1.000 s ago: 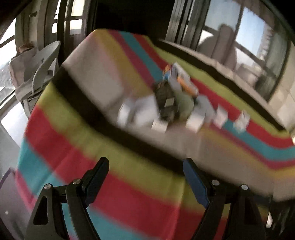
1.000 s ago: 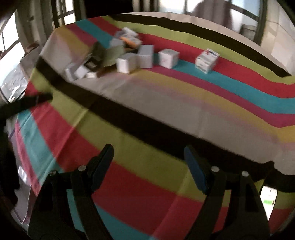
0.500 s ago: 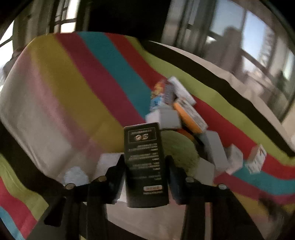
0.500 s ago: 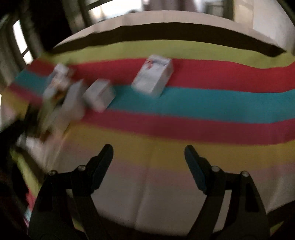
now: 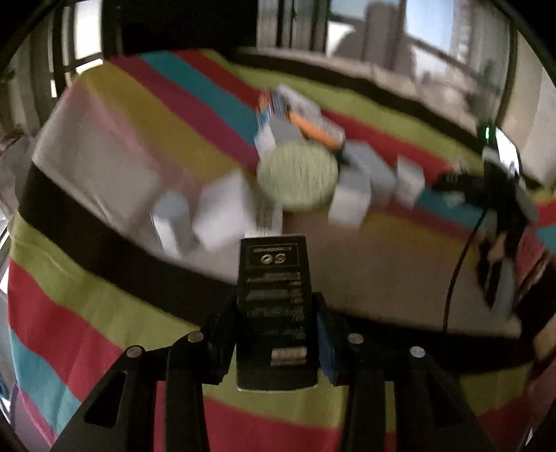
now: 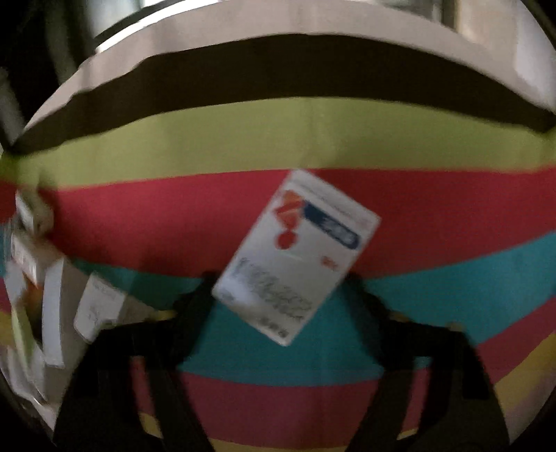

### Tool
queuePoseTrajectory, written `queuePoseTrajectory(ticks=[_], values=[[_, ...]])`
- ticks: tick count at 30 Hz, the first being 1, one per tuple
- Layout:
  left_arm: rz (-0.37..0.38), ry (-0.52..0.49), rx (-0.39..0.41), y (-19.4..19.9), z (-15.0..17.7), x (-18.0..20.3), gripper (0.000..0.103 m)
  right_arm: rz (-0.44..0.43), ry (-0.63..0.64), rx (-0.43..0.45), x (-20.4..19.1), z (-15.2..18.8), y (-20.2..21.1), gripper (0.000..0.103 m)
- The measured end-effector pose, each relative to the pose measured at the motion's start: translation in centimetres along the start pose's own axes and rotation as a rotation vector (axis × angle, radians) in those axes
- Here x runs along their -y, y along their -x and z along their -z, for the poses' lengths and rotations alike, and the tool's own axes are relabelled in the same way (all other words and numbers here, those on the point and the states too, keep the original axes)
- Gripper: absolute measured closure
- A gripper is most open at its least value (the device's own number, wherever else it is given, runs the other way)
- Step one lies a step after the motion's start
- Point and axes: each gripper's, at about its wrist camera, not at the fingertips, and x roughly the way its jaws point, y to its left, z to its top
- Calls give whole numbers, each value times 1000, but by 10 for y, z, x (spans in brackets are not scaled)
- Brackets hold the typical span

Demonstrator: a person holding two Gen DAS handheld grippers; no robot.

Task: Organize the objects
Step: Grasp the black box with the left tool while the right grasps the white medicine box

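Note:
My left gripper (image 5: 276, 313) is shut on a black box (image 5: 276, 306) with white print and holds it above the striped cloth (image 5: 104, 295). Behind it lies a blurred pile of white boxes (image 5: 222, 208), a round pale green object (image 5: 299, 177) and an orange-marked pack (image 5: 312, 128). My right gripper (image 6: 278, 295) is open, its fingers on either side of a white box (image 6: 295, 257) with red and blue print that lies on the red and teal stripes. The right gripper also shows dark at the right of the left wrist view (image 5: 500, 194).
More white boxes (image 6: 52, 306) lie at the left edge of the right wrist view. The striped cloth (image 6: 278, 135) covers the whole table. Windows (image 5: 382, 31) stand behind the table's far edge. A black cable (image 5: 455, 271) hangs at the right.
My left gripper has pulled back from the pile with the black box in it. My right gripper has moved in close around the white box with red and blue print.

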Motion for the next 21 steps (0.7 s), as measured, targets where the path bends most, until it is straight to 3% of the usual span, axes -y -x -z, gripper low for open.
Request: queuePoseTrajectory(ticks=[5,6,7,10,15,21], values=[[-12,-42,-24,-11,6,4,61,-116,-5,-42,23,16,20,53],[-10,-41,-24,-12,5,6,57,-129,-19,-47,29,20,25,53],[-4,-39,-20,-15,4,9,47,-129,-44,-55,35,24,30,50],[6,-18,-7,-19,7,11,27,-142,-105,-62,47,31,38,23],[-1,12,13,-10,12,7,24,-59,-135,-1,51,38,52,20],[-6,43,21,-13,8,6,20,13,-73,-24,31,34,33,20]])
